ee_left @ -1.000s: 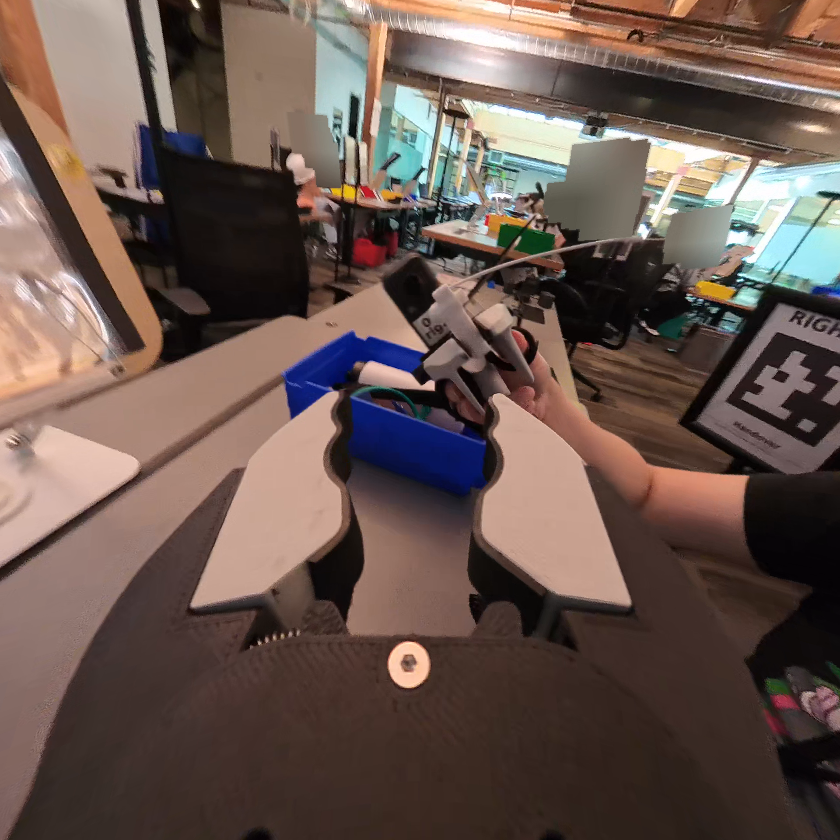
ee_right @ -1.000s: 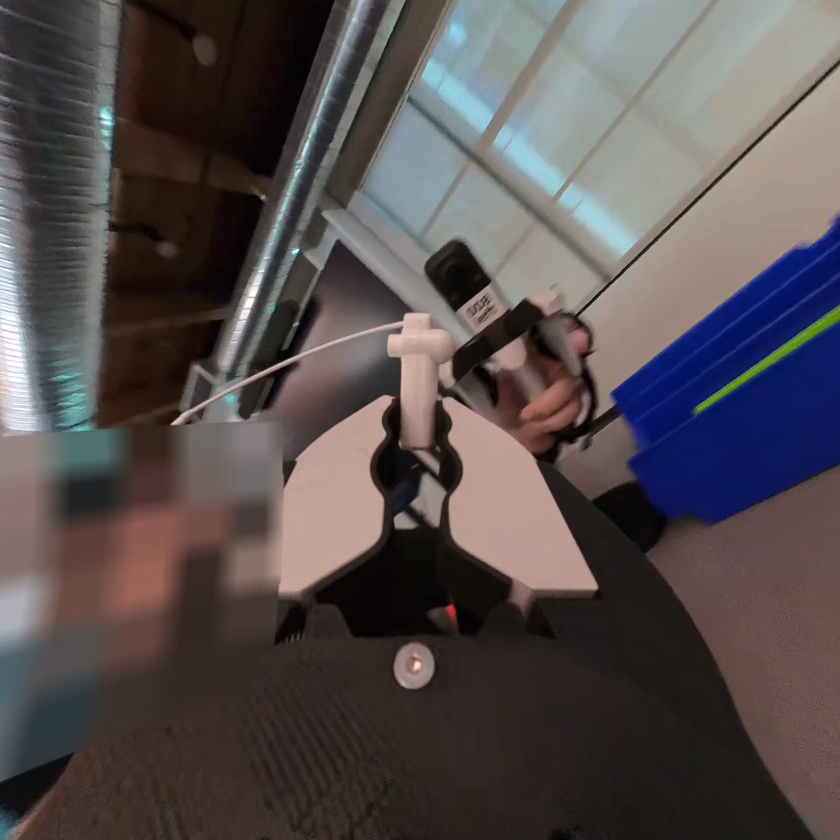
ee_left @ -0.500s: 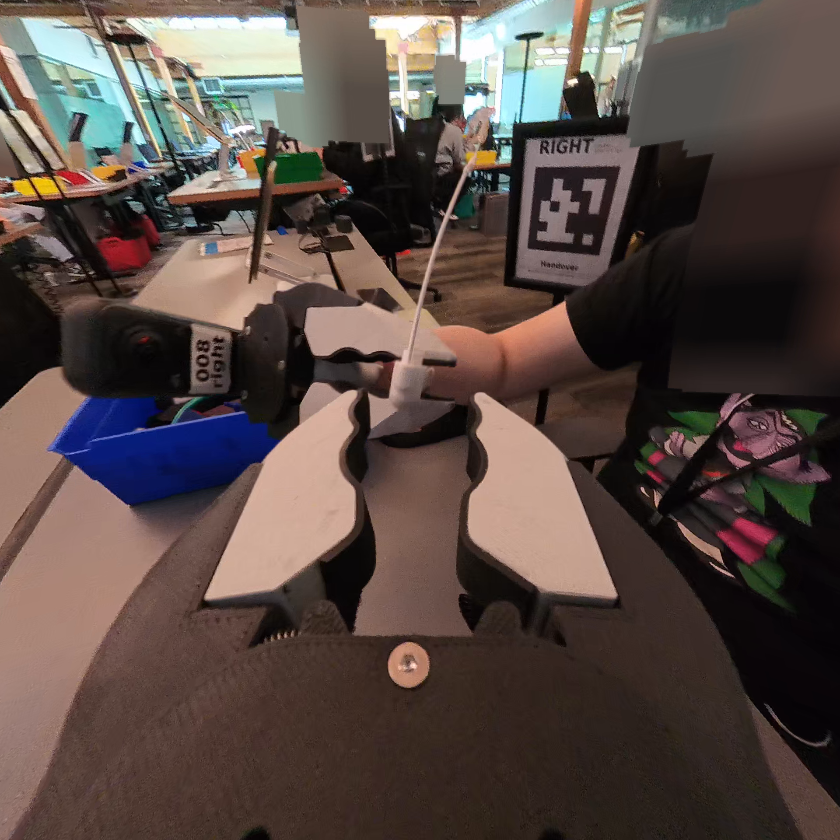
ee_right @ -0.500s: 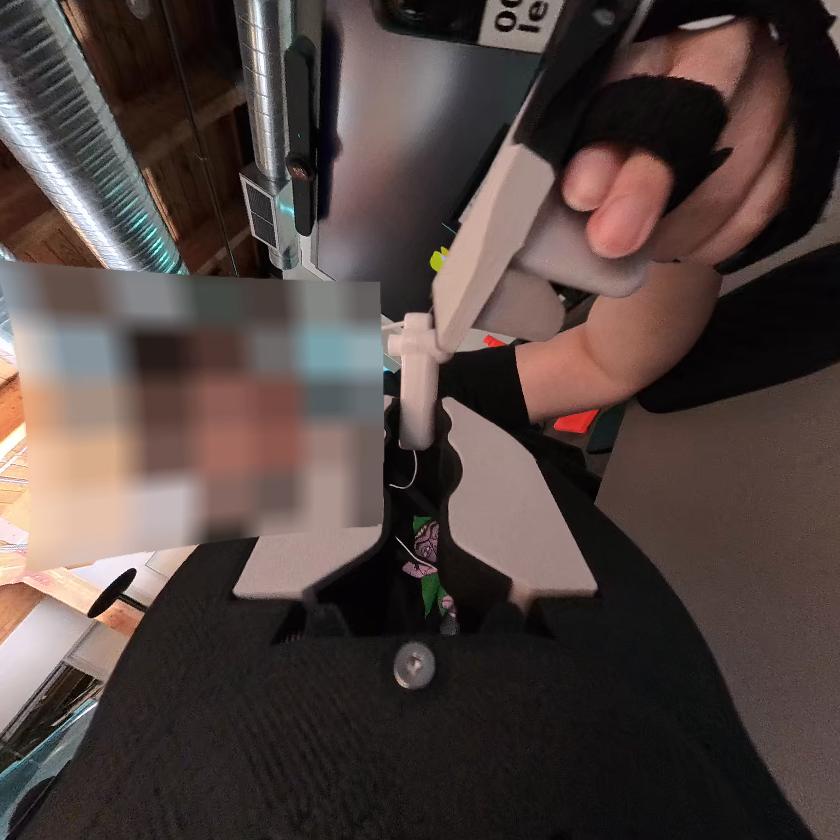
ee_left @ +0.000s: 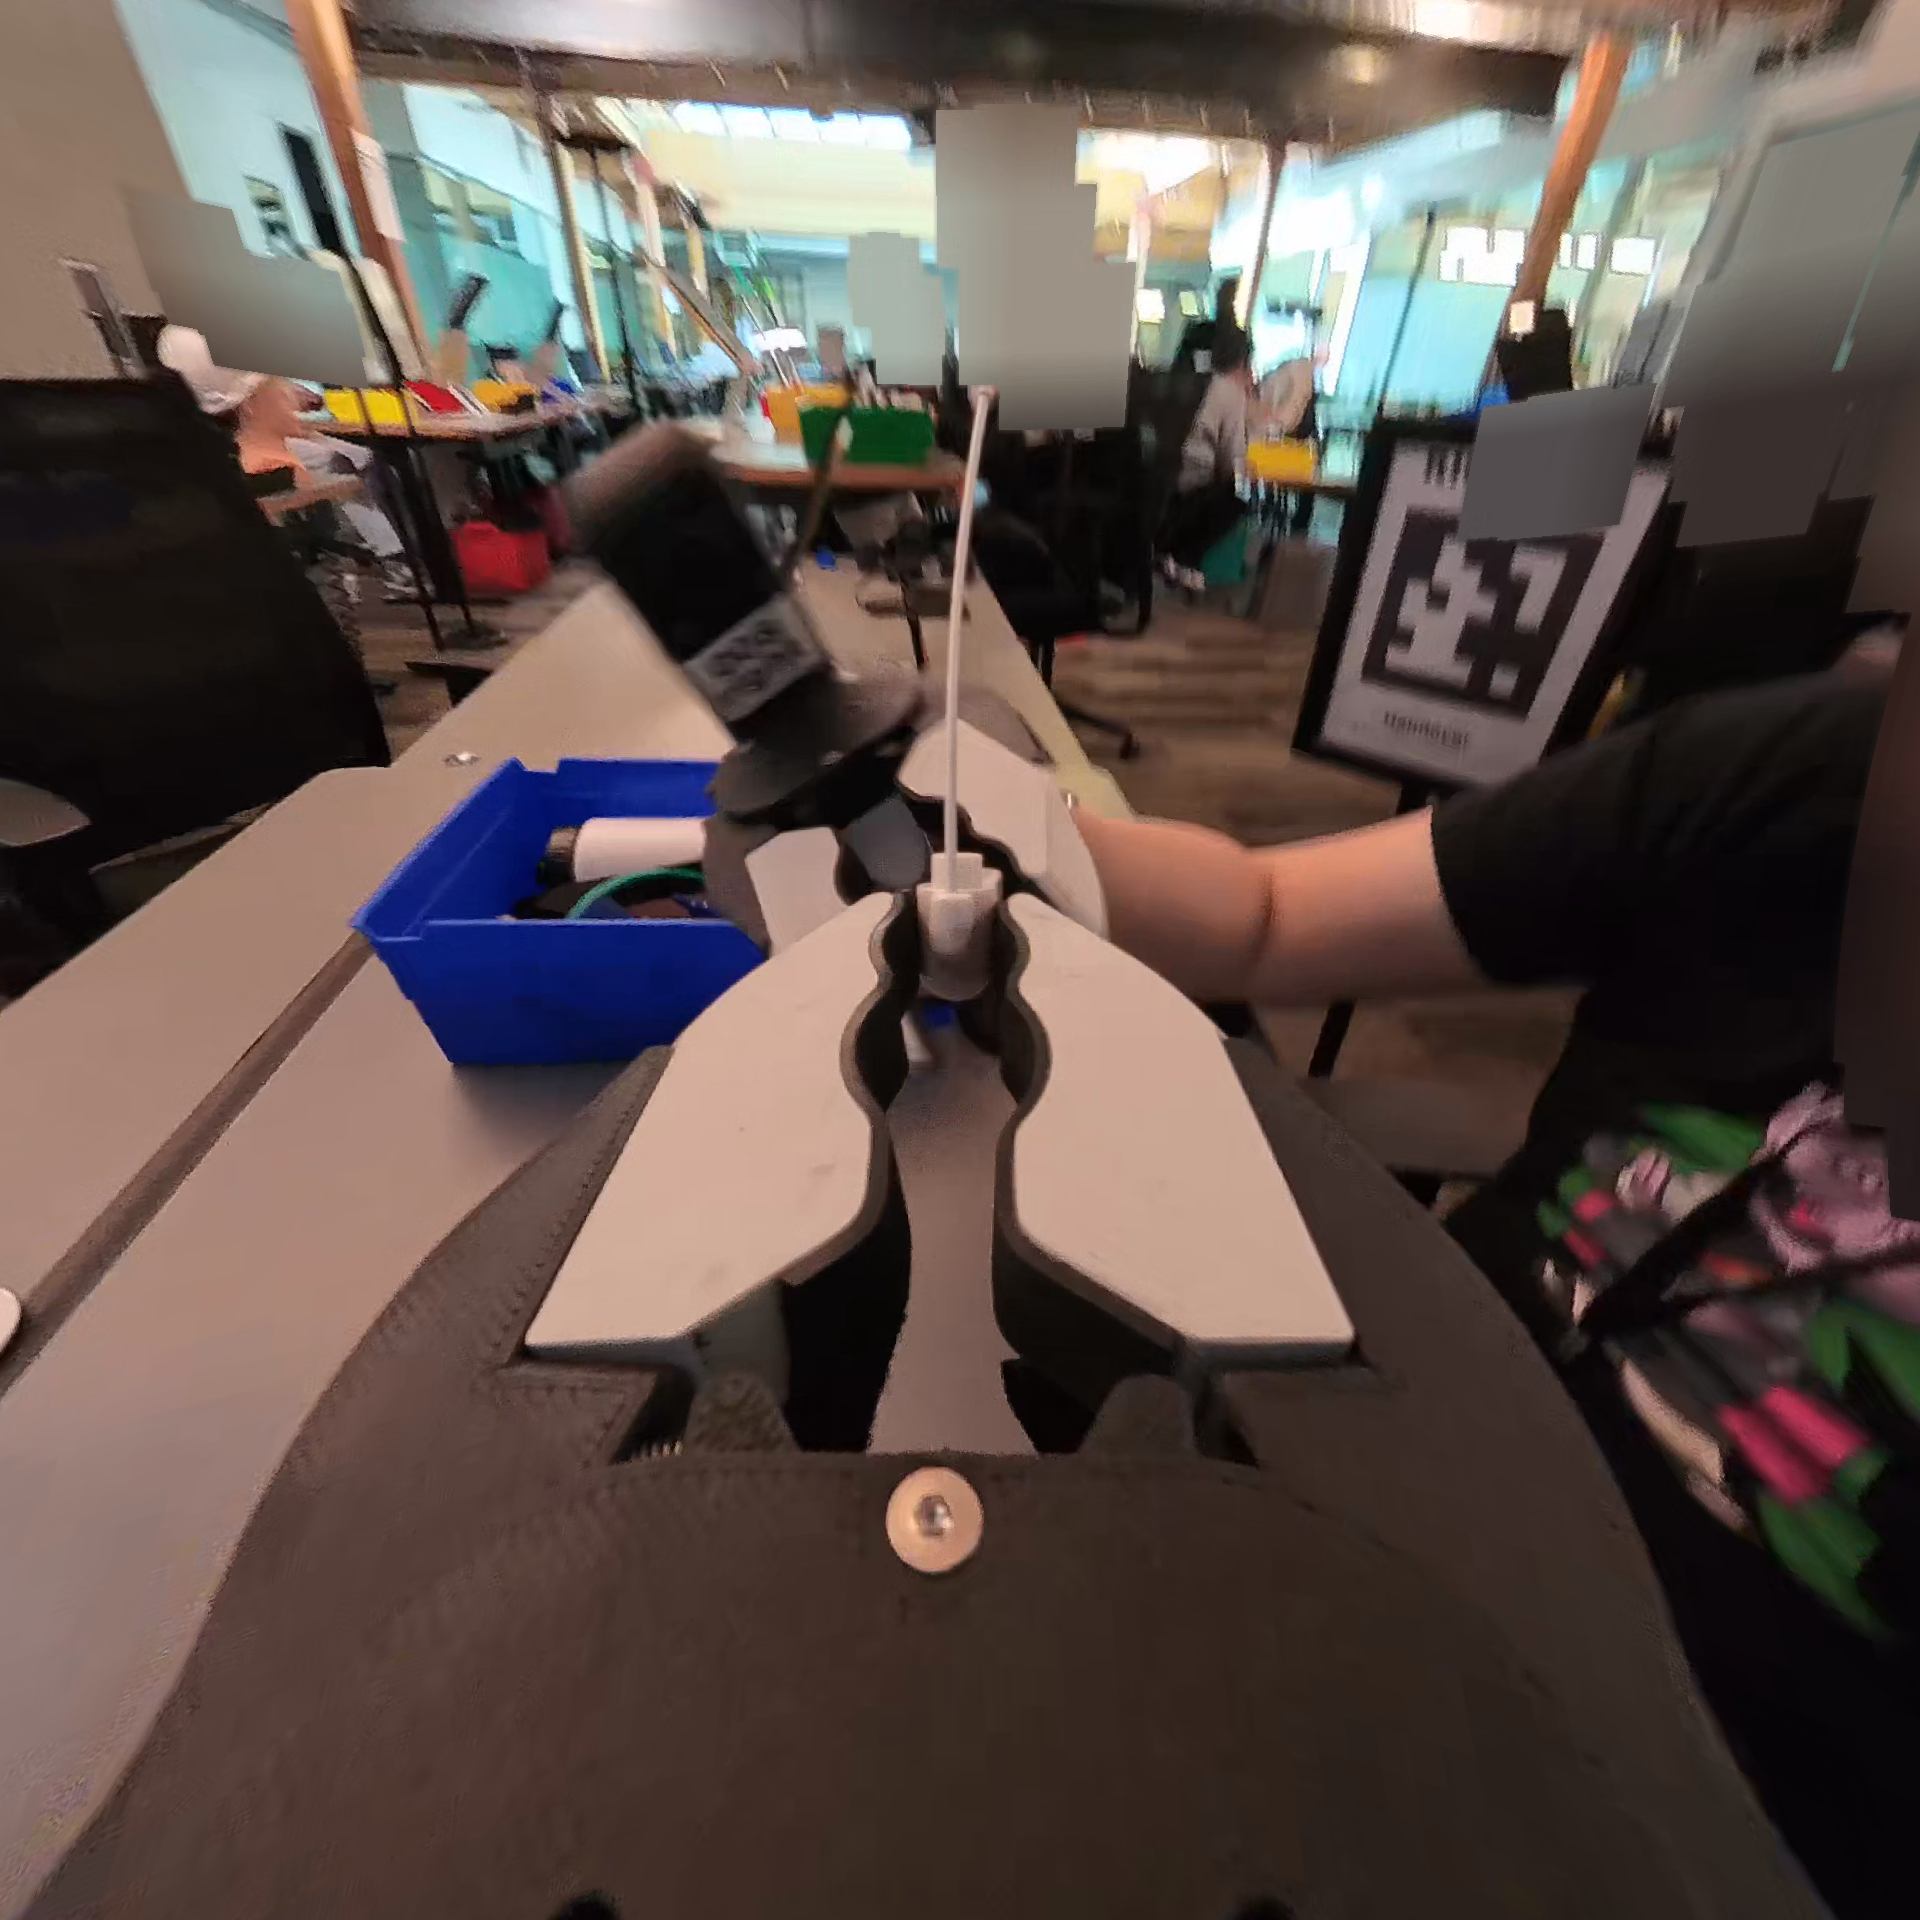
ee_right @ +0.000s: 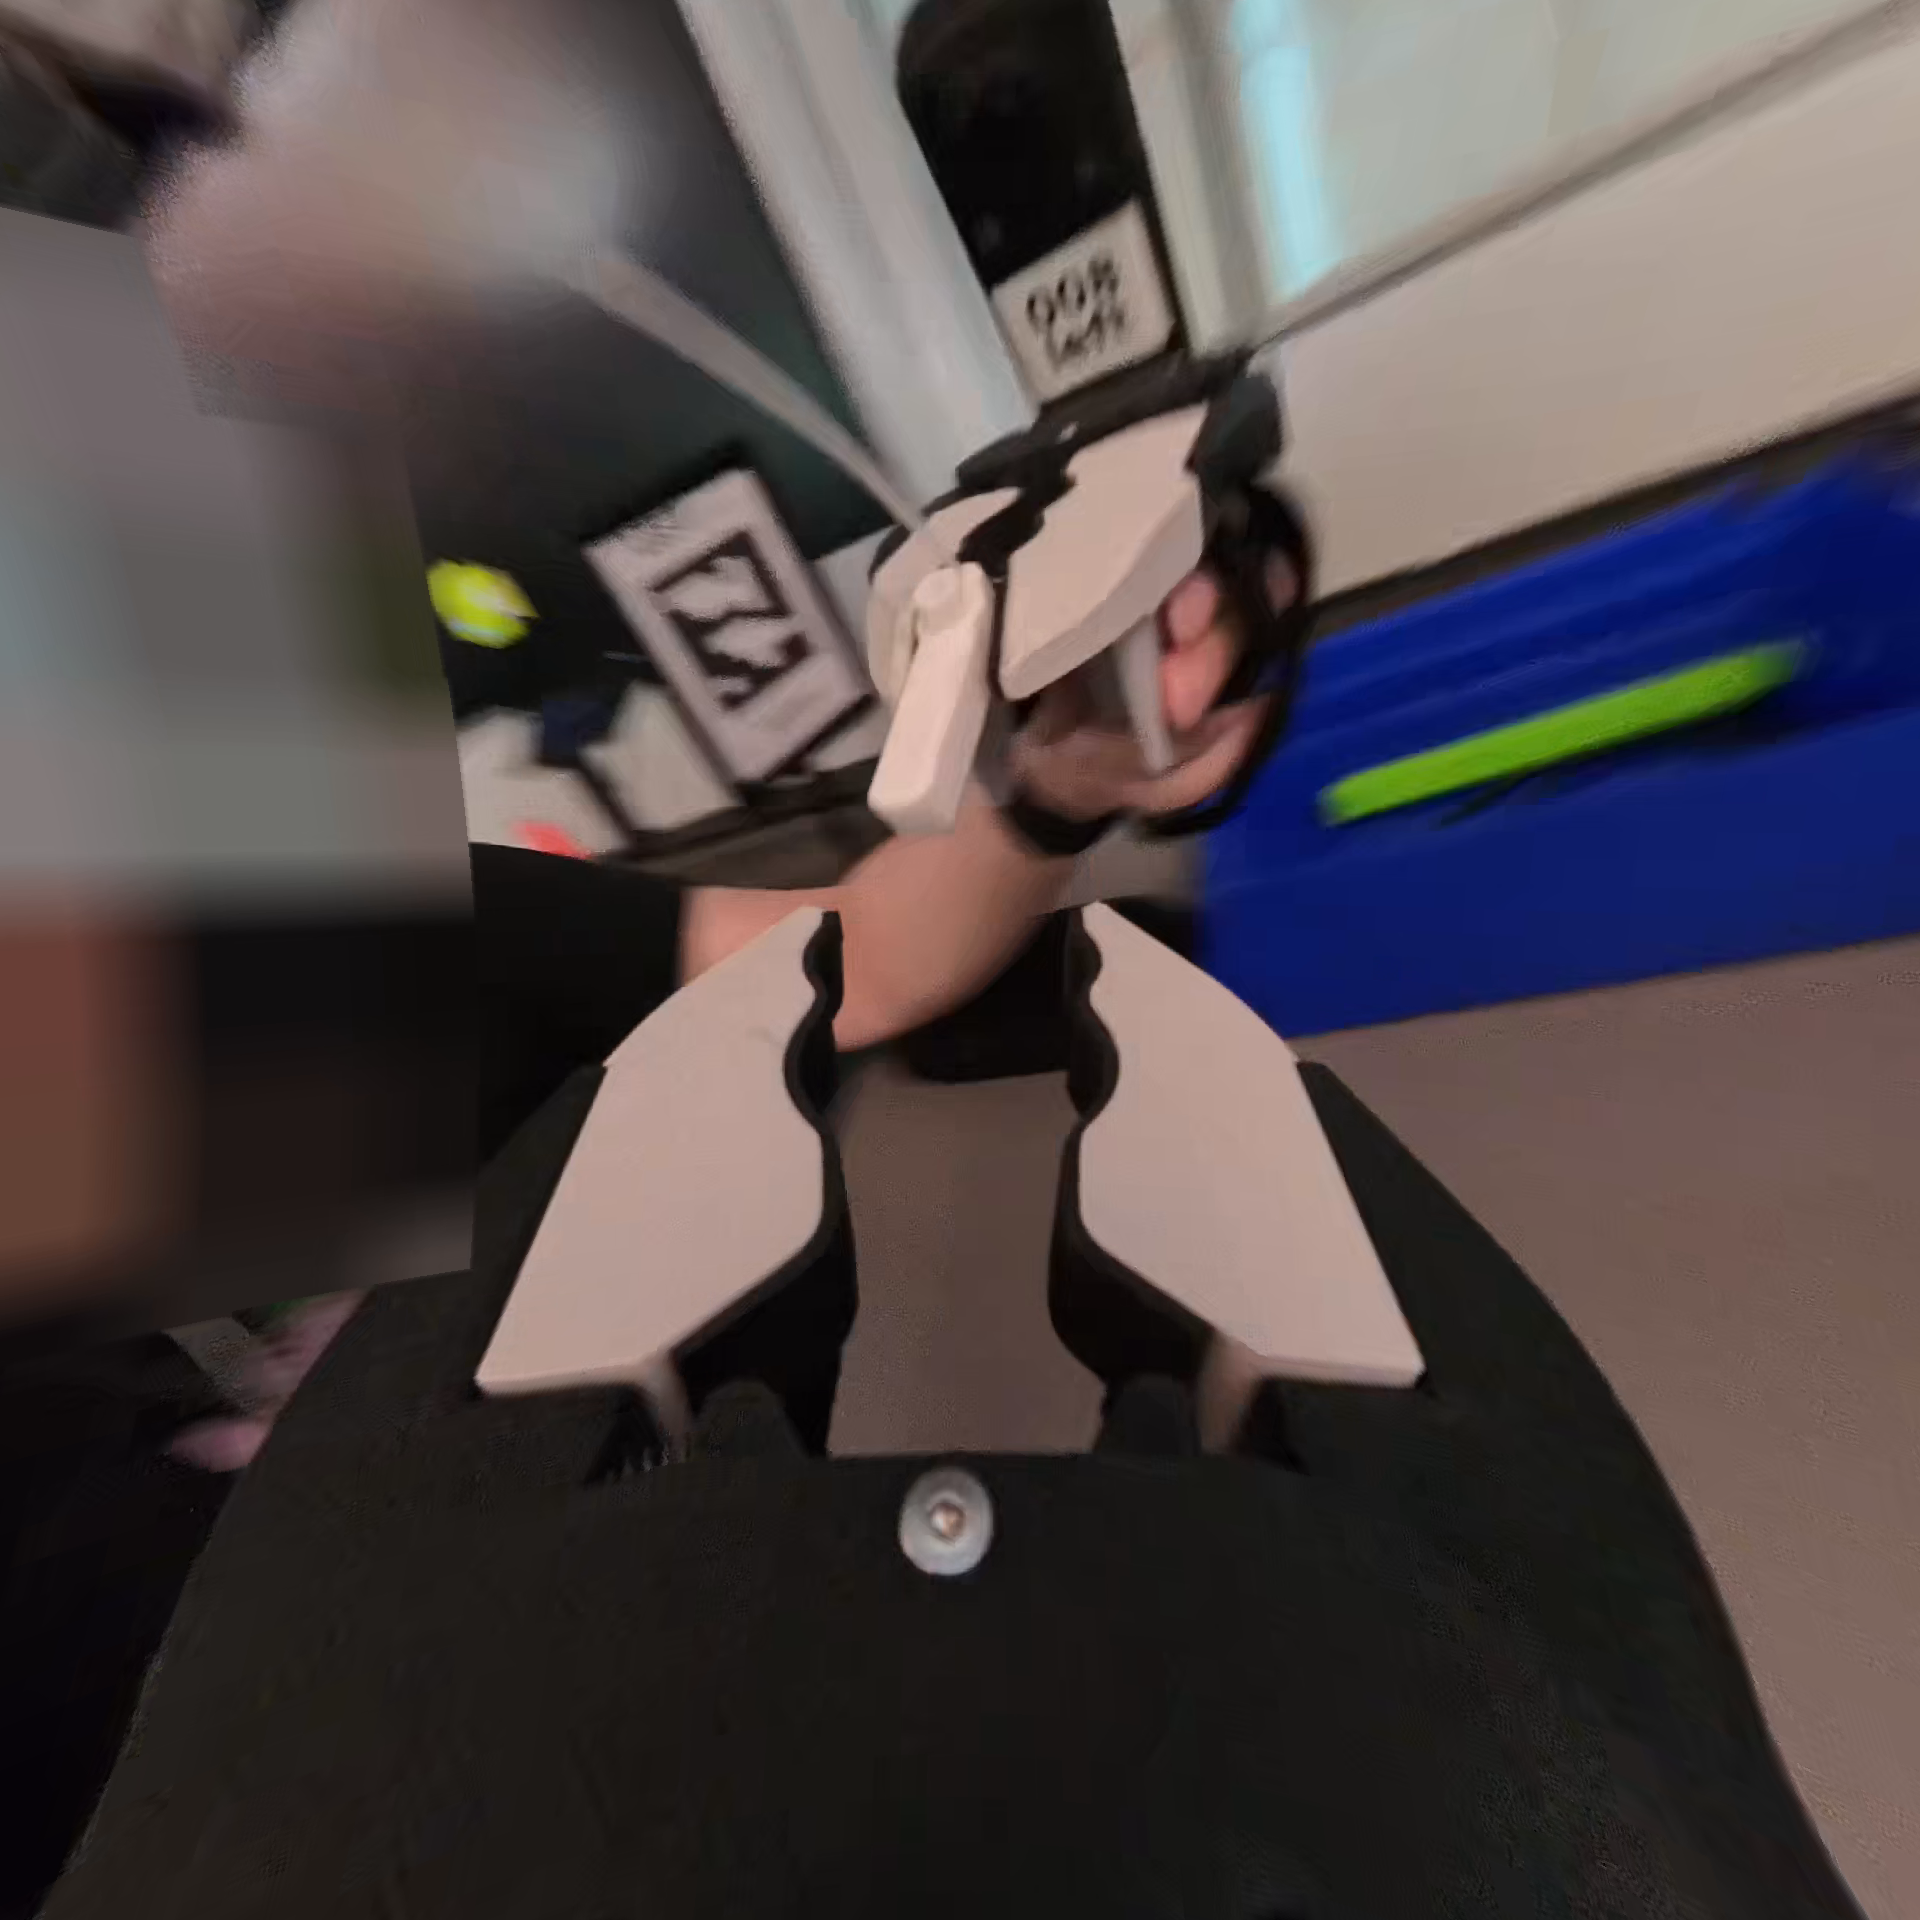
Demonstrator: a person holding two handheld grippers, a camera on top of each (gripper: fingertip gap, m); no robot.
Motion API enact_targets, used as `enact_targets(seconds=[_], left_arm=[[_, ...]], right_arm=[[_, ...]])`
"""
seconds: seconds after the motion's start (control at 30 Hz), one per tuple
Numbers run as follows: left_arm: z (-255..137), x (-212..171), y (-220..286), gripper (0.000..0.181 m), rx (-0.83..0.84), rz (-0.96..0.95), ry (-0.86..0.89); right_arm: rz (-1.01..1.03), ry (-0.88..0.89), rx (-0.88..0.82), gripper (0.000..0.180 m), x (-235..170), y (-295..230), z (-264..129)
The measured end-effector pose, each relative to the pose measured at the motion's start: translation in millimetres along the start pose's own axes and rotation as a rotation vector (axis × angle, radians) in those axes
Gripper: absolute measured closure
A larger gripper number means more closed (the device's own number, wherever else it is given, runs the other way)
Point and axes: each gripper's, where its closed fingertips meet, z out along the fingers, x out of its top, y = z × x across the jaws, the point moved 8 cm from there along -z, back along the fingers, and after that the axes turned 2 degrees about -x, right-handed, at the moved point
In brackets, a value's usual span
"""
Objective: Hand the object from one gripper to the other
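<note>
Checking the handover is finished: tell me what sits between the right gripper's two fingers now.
Nothing: in the right wrist view the right gripper stands open on bare air. The white cable plug is clamped in the left gripper, seen in the left wrist view.

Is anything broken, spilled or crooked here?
Nothing looks broken or spilled. The left gripper pinches a white cable plug, its thin cord rising upward. The right gripper is open and empty. The blue bin sits flat on the grey table. The right wrist view is blurry.
</note>
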Motion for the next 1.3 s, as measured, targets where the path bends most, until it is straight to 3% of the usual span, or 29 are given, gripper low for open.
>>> enact_targets(seconds=[0.17,0.27,0.4,0.57,0.63,0.73,0.77,0.93,1.07,1.2,1.23,1.3], left_arm=[[-14,7,-23,0.168,0.068,-0.377,0.238],[-9,0,-29,0.168,0.091,-0.444,0.236],[3,-3,-24,0.168,0.082,-0.445,0.17],[13,-2,-13,0.168,0.038,-0.431,0.112],[15,-2,-11,0.168,0.018,-0.422,0.103],[15,2,-10,0.168,-0.013,-0.418,0.123],[13,4,-10,0.159,0.002,-0.395,0.135],[-4,13,-10,0.129,0.353,-0.011,0.063],[-8,20,-2,0.129,0.549,0.25,-0.03],[5,15,12,0.132,0.628,0.512,-0.19],[10,11,13,0.135,0.642,0.545,-0.253],[17,4,10,0.159,0.686,0.522,-0.339]], right_arm=[[-0.852,0.228,-0.555,0.135,18,-27,-15],[-1.26,0.161,-0.842,0.142,14,-44,-9],[-1.37,-0.057,-0.976,0.144,7,-41,10],[-1.367,-0.079,-1.007,0.153,6,-40,12],[-1.36,-0.066,-0.968,0.165,6,-43,10],[-1.281,-0.044,-0.922,0.165,10,-46,8],[-1.234,-0.011,-0.901,0.165,12,-47,6],[-0.767,0.187,-0.723,0.165,28,-39,-18],[-0.34,0.399,-0.532,0.165,36,-23,-43],[0.11,0.49,-0.18,0.165,35,-6,-53],[0.188,0.496,-0.1,0.165,34,-3,-54],[0.265,0.52,0.027,0.165,34,0,-54]])
